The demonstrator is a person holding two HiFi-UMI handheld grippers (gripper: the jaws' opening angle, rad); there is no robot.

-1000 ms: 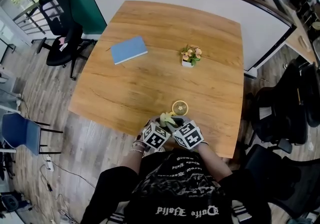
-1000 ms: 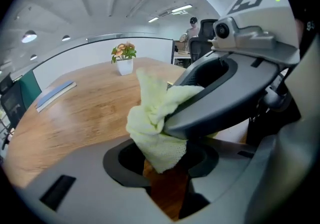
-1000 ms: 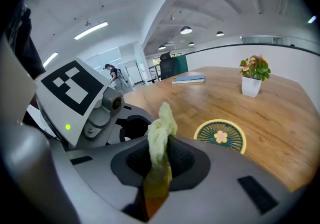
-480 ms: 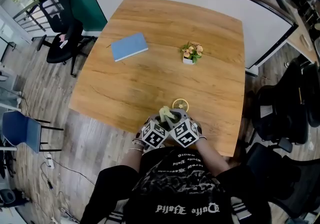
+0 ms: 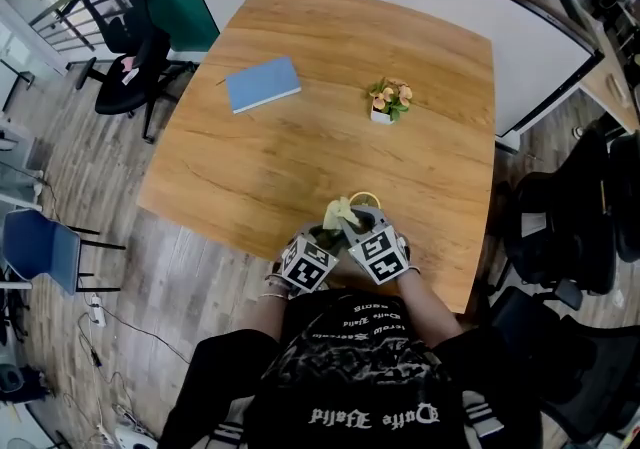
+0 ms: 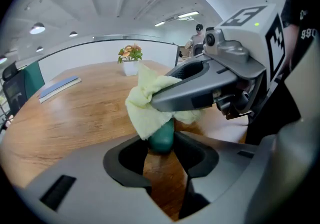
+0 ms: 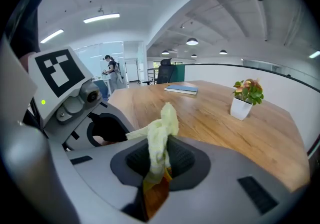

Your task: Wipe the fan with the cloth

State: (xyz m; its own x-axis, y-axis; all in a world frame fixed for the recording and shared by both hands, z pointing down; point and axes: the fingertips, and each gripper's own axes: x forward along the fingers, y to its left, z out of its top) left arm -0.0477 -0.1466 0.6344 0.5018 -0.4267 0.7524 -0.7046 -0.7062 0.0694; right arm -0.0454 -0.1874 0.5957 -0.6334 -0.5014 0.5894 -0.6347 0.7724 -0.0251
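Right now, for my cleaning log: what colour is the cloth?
Pale yellow; the cloth shows best in the right gripper view.

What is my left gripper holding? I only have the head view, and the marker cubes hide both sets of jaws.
Observer: The left gripper view shows the left gripper closed on the fan, around its dark green handle.
Operator: And the right one?
Observer: Its own view shows the right gripper pinching the pale yellow cloth, with a fold standing up above the jaws.
Operator: Is the cloth on the fan?
Observer: Yes. In the left gripper view it drapes over the fan just beyond the left jaws.
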